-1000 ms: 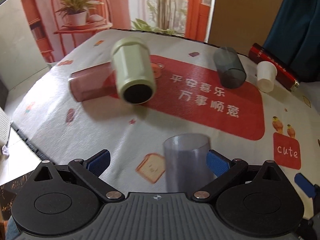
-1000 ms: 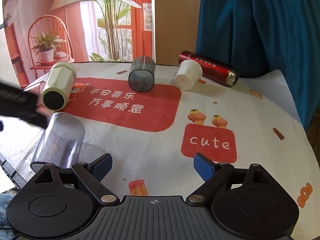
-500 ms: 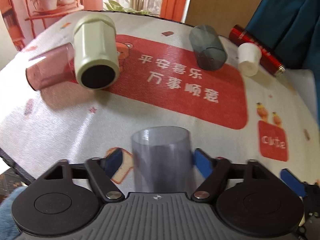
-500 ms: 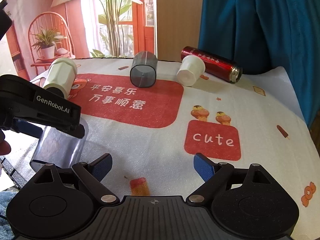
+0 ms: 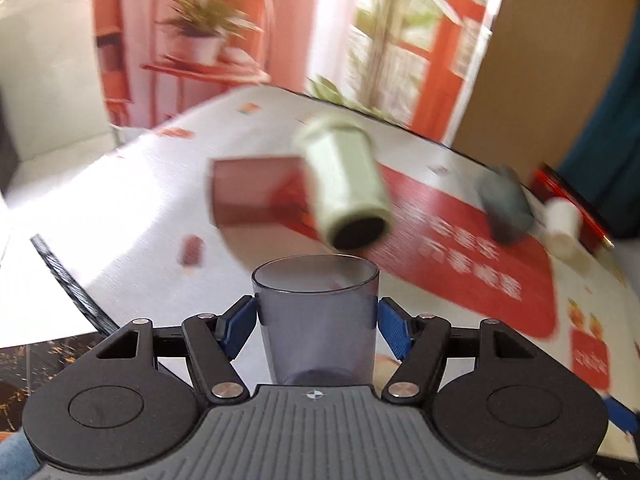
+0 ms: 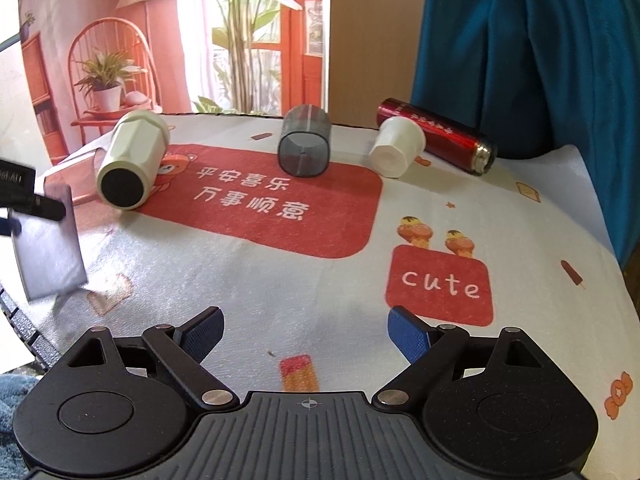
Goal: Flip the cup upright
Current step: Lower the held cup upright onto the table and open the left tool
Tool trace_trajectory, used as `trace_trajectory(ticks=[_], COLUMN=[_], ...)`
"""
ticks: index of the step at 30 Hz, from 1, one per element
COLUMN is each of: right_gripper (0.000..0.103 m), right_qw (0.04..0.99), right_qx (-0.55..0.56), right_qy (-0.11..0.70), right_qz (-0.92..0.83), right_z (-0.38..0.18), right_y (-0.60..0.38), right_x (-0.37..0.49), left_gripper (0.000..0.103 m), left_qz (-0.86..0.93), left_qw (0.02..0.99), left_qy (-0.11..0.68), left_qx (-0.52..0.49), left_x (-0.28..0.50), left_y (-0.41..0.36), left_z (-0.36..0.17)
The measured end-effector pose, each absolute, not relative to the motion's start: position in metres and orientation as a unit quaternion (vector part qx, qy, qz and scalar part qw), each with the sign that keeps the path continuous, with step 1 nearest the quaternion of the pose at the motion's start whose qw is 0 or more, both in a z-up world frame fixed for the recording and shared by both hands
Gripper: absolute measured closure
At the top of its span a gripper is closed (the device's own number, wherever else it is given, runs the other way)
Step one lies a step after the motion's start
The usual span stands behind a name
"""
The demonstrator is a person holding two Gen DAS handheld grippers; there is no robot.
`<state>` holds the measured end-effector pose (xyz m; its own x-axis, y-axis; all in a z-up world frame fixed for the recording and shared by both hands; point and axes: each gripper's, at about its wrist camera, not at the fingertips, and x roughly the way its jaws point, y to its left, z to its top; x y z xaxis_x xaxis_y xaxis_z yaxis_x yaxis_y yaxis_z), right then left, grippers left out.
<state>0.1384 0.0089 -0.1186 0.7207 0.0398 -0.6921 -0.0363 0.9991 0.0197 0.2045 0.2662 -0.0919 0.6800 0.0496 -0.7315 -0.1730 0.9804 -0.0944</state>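
Observation:
My left gripper (image 5: 316, 316) is shut on a clear grey plastic cup (image 5: 316, 320), its blue pads pressed on both sides, the open rim pointing away from the camera. In the right wrist view the same cup (image 6: 48, 248) hangs tilted above the table's left edge, held by the left gripper at the frame's edge. My right gripper (image 6: 306, 330) is open and empty, low over the front of the table.
On the printed tablecloth (image 6: 280, 280) lie a pale green cup (image 6: 132, 160), a pink cup (image 5: 252, 192), a dark grey cup (image 6: 306, 146), a white cup (image 6: 396, 148) and a red can (image 6: 436, 136). A blue curtain (image 6: 540, 52) hangs at the right.
The left gripper closed on the clear cup and lifted it off the table, tilting it. The right gripper stayed where it was, open.

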Motion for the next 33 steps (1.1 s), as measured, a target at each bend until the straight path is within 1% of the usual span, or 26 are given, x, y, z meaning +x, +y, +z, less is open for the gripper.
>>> trace_trajectory(ticks=[5, 9, 13, 18, 33], right_gripper=[0.016, 0.016, 0.016, 0.016, 0.015], right_qw=[0.929, 0.927, 0.927, 0.928, 0.928], right_qx=[-0.002, -0.001, -0.007, -0.005, -0.006], right_qy=[0.371, 0.374, 0.375, 0.373, 0.371], right_qz=[0.021, 0.020, 0.025, 0.023, 0.026], right_z=[-0.116, -0.117, -0.118, -0.117, -0.116], right_y=[0.011, 0.010, 0.015, 0.014, 0.015], right_x=[0.137, 0.138, 0.138, 0.138, 0.135], left_gripper=[0.034, 0.034, 0.034, 0.034, 0.034], left_qz=[0.077, 0.069, 0.059, 0.050, 0.055], left_qw=[0.919, 0.925, 0.917, 0.906, 0.919], left_qy=[0.378, 0.370, 0.389, 0.418, 0.388], left_qx=[-0.080, -0.059, -0.066, -0.040, -0.037], left_x=[0.212, 0.202, 0.196, 0.185, 0.200], left_y=[0.276, 0.271, 0.268, 0.261, 0.255], left_z=[-0.087, -0.087, -0.089, -0.092, -0.097])
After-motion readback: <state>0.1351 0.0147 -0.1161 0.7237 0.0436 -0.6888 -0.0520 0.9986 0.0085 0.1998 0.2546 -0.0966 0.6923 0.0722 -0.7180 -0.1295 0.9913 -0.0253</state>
